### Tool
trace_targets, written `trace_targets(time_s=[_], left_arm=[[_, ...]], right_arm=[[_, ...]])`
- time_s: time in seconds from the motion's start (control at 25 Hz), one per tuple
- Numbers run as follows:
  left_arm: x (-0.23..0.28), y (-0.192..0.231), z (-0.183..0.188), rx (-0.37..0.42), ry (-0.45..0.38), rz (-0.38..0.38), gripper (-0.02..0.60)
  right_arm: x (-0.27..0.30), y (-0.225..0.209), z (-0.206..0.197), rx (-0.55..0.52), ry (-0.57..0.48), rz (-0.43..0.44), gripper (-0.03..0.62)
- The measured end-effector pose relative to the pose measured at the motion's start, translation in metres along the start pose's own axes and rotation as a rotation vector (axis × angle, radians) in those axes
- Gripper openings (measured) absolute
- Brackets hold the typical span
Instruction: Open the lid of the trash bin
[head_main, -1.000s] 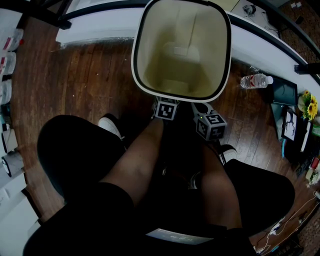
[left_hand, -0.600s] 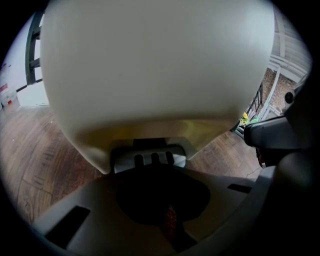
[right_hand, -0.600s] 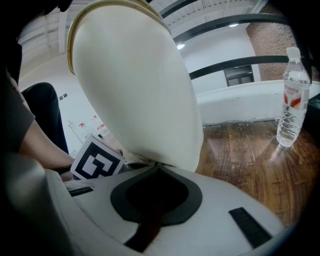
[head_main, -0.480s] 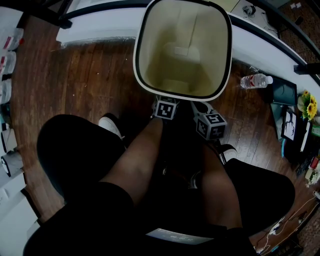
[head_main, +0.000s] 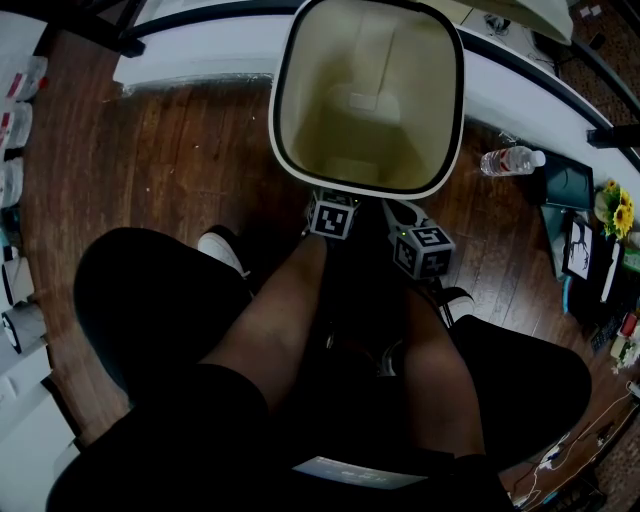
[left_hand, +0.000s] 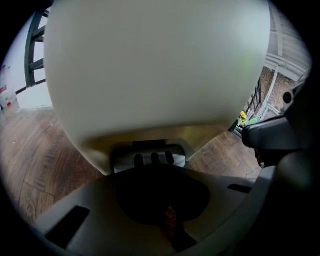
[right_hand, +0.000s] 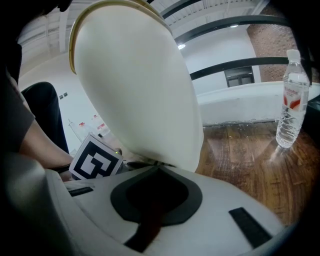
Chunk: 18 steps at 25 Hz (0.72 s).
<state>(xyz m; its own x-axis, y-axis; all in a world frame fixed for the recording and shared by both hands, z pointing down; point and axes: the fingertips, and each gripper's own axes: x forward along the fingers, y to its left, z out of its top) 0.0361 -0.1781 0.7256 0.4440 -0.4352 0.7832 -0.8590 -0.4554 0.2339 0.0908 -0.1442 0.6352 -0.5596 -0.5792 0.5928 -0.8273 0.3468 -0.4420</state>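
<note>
Now trash bin (head_main: 283, 110) is seen w/ lid (head_main: 528, 14) up; L gripper (left_hand: 155, 175) & R gripper (right_hand: 159, 175) are held w/ jaws together, nothing between, L just by pedal (left_hand: 149, 157).

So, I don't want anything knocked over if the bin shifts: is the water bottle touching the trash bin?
Apart. The right gripper view shows a stretch of bare wooden floor between the trash bin and the water bottle.
</note>
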Motion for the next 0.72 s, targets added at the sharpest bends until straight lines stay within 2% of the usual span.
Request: trace_targets(time_s=[0.28, 0.56, 0.72], left_arm=[[-0.005, 0.003, 0.002, 0.017, -0.018, 0.015, 0.041], [-0.013, -0.004, 0.009, 0.000, -0.041, -0.011, 0.041], [-0.018, -0.005, 0.009, 0.030, -0.034, -0.026, 0.041]], right_arm=[[-0.002, 0.005, 0.001, -0.012, -0.001, 0.006, 0.014], [-0.006, 0.004, -0.004, -0.023, 0.013, -0.011, 0.014], [-0.010, 0.012, -0.001, -0.039, 0.003, 0.003, 0.014]])
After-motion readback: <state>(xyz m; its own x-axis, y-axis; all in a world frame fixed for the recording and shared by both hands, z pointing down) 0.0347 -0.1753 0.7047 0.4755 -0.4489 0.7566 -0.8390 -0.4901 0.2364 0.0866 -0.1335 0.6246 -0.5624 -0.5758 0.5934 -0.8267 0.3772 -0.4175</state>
